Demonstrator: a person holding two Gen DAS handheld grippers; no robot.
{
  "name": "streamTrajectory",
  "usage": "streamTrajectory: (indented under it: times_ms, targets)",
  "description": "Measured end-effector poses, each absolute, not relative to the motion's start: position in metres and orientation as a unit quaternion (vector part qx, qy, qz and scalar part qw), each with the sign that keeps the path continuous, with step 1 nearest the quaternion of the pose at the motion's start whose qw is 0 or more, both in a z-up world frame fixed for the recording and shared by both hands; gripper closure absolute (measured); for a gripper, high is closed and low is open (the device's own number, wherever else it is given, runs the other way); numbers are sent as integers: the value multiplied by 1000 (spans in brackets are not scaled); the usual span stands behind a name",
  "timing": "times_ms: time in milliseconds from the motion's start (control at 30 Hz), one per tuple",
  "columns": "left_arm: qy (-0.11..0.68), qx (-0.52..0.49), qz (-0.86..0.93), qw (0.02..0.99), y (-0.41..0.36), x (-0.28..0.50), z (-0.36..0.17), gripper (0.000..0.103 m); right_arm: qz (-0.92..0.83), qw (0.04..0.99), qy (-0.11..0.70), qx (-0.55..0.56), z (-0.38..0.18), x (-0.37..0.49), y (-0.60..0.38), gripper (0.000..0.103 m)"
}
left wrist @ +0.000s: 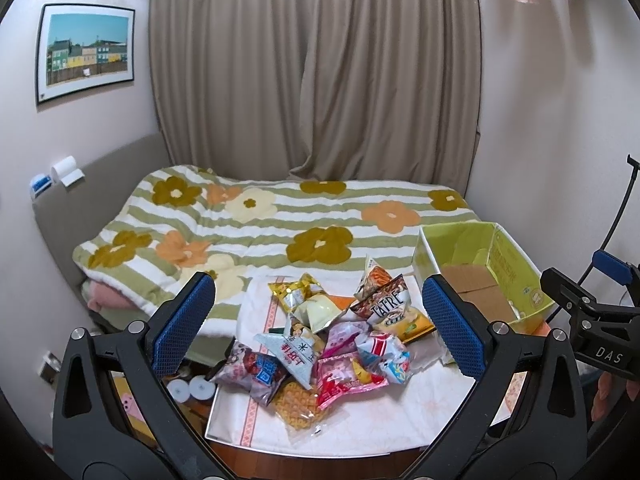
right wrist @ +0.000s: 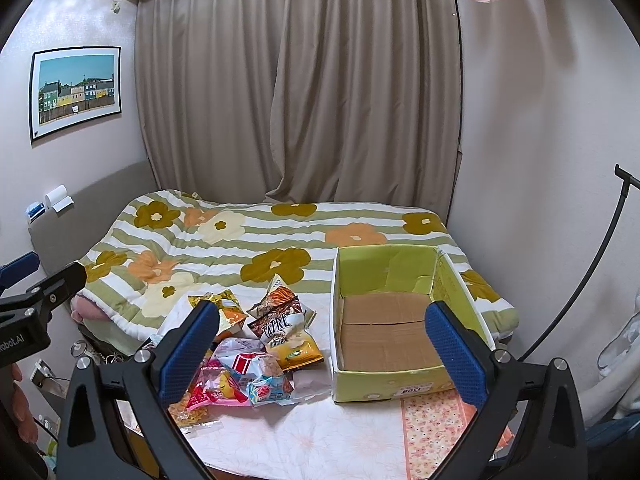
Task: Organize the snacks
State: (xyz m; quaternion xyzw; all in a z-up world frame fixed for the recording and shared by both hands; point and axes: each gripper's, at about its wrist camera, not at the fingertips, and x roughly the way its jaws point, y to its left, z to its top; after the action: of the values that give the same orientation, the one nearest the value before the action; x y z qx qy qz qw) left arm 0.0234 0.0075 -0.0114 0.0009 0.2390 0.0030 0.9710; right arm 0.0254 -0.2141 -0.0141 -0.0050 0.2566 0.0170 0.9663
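A heap of snack packets (left wrist: 328,336) lies on a white cloth-covered table (left wrist: 360,420); the same heap of snack packets (right wrist: 256,352) shows left of centre in the right wrist view. A green cardboard box (right wrist: 396,316), open-topped with only its brown bottom showing, stands right of the heap; in the left wrist view the green cardboard box (left wrist: 480,272) is at the right. My left gripper (left wrist: 320,328) hovers open above the heap, holding nothing. My right gripper (right wrist: 324,352) is open too, spanning the heap's right side and the box's near edge.
Behind the table lies a bed with a flowered striped blanket (left wrist: 280,216), curtains (left wrist: 312,72) behind it. A framed picture (left wrist: 86,52) hangs on the left wall. A black stand (right wrist: 580,280) curves up at the right. Small items sit on the floor (left wrist: 192,388) left of the table.
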Motion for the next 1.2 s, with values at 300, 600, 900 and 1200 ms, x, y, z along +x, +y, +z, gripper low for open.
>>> streamTrajectory:
  times_ms: [300,600,900,1200]
  targets:
    - [241,1,3,971,8,24,-12,1,17,966,257,-4,-14,26,-215,1]
    - [243,0,3,970,7,23,-13,1,18,966,257,-3,-14,26,-212,1]
    - [244,0,5,970,6,21,-14,1,18,966,256,-5,-14,25,-212,1]
    - [289,-9,9,957,13,34,-23,1,43,954,296,-10,-21,35,-207,1]
